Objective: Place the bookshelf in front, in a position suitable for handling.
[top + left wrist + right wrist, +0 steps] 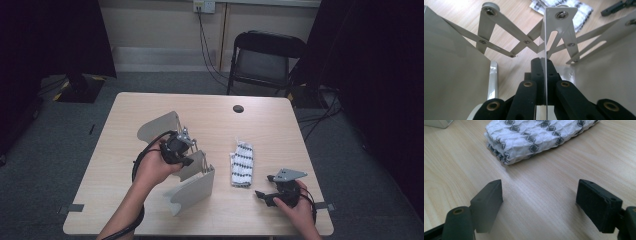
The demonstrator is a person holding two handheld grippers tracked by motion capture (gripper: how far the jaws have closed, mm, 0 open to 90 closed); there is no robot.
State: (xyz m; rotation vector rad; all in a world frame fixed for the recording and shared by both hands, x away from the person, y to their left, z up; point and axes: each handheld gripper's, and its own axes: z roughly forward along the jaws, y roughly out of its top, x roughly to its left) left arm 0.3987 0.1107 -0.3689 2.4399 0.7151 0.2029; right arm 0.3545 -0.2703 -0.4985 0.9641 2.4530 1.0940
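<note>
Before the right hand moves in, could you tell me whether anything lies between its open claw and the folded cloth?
Nothing visible: bare table separates the right claw from the folded cloth.

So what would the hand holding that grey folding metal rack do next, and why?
Probably pull gently to spread the rack. The left gripper is shut on one thin middle plate, the scissor links look half folded, and the right gripper waits open near the folded cloth.
</note>
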